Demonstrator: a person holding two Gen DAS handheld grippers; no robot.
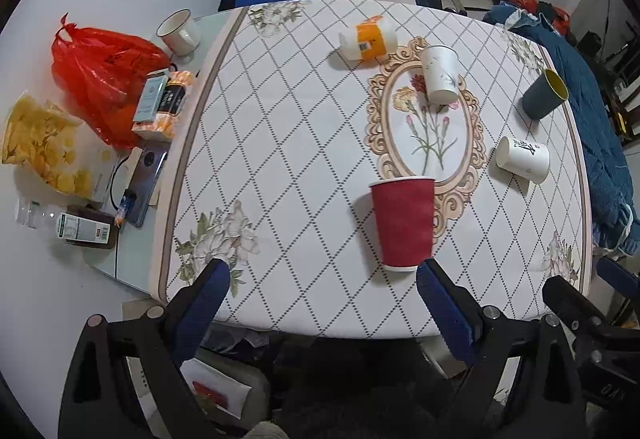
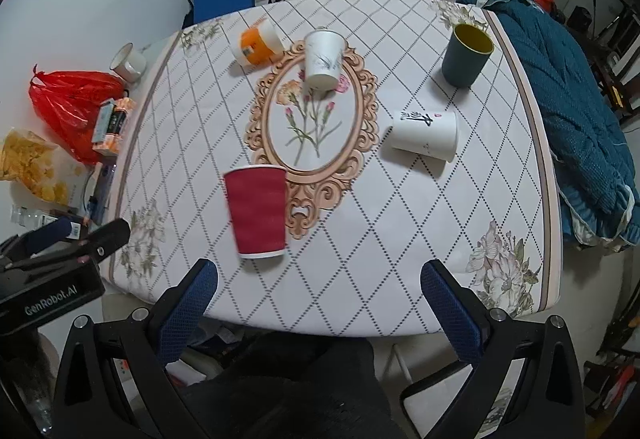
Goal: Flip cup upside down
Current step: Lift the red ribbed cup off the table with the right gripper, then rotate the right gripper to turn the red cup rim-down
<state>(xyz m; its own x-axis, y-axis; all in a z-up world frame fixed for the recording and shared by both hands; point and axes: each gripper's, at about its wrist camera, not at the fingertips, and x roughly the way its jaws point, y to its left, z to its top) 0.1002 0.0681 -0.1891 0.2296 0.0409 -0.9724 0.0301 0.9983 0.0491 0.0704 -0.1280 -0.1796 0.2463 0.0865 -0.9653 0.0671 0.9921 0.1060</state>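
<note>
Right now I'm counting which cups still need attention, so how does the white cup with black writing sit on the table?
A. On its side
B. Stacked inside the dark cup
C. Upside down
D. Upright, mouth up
A: the white cup lies on its side on the table, its wall resting on the cloth, apart from the upright dark cup.

Red cup (image 1: pixel 403 223) — plain; tablecloth (image 1: pixel 288 143) — white, grey diamond lattice, flowers.
</note>
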